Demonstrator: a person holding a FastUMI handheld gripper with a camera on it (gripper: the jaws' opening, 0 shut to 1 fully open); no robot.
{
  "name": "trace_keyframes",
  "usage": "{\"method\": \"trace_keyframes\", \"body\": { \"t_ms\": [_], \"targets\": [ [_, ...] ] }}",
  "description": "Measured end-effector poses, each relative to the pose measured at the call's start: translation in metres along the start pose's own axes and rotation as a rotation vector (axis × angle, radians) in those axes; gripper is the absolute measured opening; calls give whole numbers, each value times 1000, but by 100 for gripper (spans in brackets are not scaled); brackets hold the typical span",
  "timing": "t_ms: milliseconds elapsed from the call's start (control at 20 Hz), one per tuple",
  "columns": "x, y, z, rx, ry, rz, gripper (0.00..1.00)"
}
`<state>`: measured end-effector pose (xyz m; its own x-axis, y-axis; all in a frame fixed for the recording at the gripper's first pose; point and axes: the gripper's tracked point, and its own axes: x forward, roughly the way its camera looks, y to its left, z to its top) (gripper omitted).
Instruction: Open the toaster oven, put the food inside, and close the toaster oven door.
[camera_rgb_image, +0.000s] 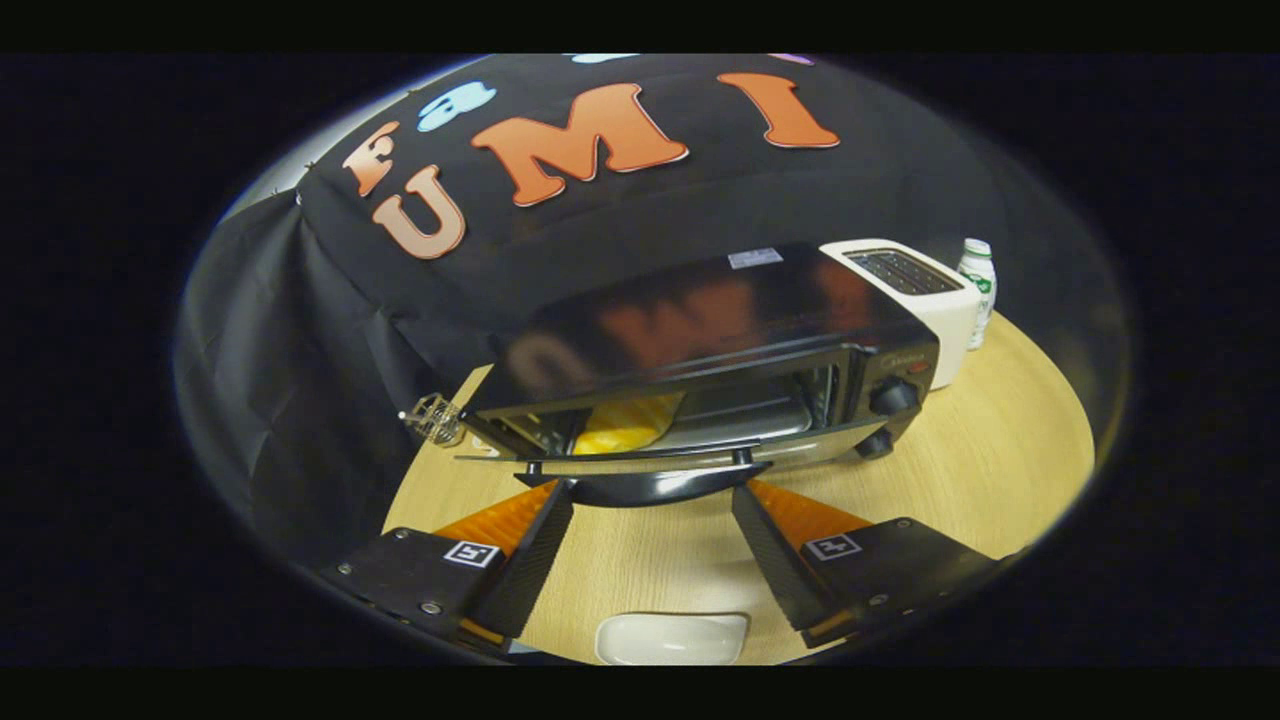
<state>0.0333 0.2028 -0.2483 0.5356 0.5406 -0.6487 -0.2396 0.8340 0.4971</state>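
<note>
The black toaster oven stands on the round wooden table, just ahead of my fingers. Its door is swung down to nearly level, so I see it edge-on. The curved black door handle lies across the tips of my gripper. The gripper is open, with one fingertip under each end of the handle and nothing pinched between them. A yellow piece of food rests inside the oven on the left part of its rack.
An empty white dish sits on the table below and between my fingers. Behind the oven on the right stand a white toaster and a small white bottle. A small wire object lies at the oven's left corner.
</note>
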Motion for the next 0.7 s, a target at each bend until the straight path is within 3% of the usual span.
{"method": "trace_keyframes", "body": {
  "t_ms": [150,350,700],
  "targets": [
    [11,-3,12,-105,12,-52,94],
    [0,4,10,-127,2,-61,94],
    [-78,21,81,-189,-283,-74,94]
  ]
}}
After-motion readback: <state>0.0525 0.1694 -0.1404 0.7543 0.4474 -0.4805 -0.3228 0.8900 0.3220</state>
